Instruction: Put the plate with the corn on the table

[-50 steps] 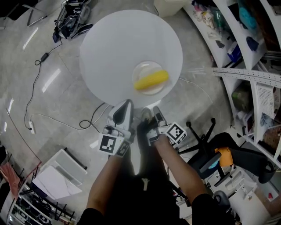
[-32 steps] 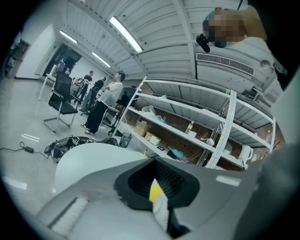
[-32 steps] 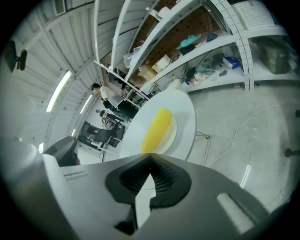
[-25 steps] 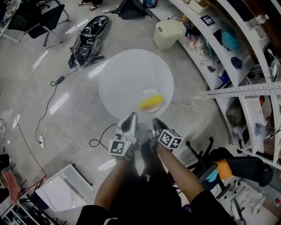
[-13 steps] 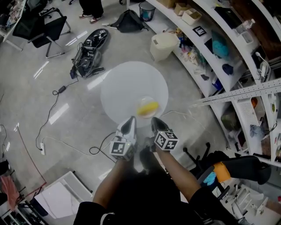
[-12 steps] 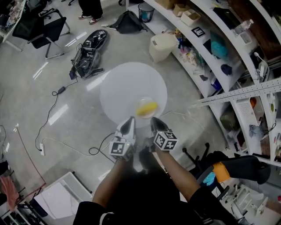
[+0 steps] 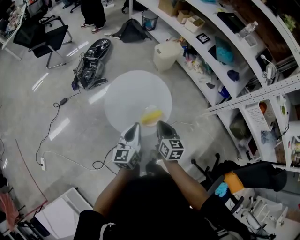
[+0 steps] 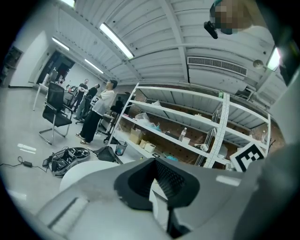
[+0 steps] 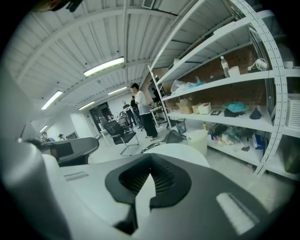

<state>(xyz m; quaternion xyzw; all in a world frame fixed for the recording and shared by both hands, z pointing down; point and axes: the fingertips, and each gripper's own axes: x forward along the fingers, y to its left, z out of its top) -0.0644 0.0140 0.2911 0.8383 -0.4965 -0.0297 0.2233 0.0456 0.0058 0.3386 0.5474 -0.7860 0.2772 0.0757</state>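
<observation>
In the head view a small white plate point(image 7: 151, 116) bearing a yellow corn cob point(image 7: 152, 117) rests on the near edge of the round white table point(image 7: 131, 96). Both grippers hang above and just short of it, side by side. My left gripper point(image 7: 135, 125) has its jaws together and holds nothing; the left gripper view point(image 8: 157, 187) shows only the table point(image 8: 75, 171) beyond the tips. My right gripper point(image 7: 160, 123) is likewise shut and empty, and the right gripper view point(image 9: 143, 187) looks over the table point(image 9: 185, 152). The plate is hidden in both gripper views.
White shelving point(image 7: 243, 56) full of goods lines the right side. A cream bin point(image 7: 168, 52) stands beyond the table. A black bag and cables point(image 7: 89, 63) lie on the floor at left, with black chairs point(image 7: 35, 33) and a person point(image 7: 93, 11) further off. An office chair point(image 7: 253, 176) stands at lower right.
Both grippers have lifted up and away from the table, the right one rolling as it rose. The table and the plate with corn look smaller and stay in place.
</observation>
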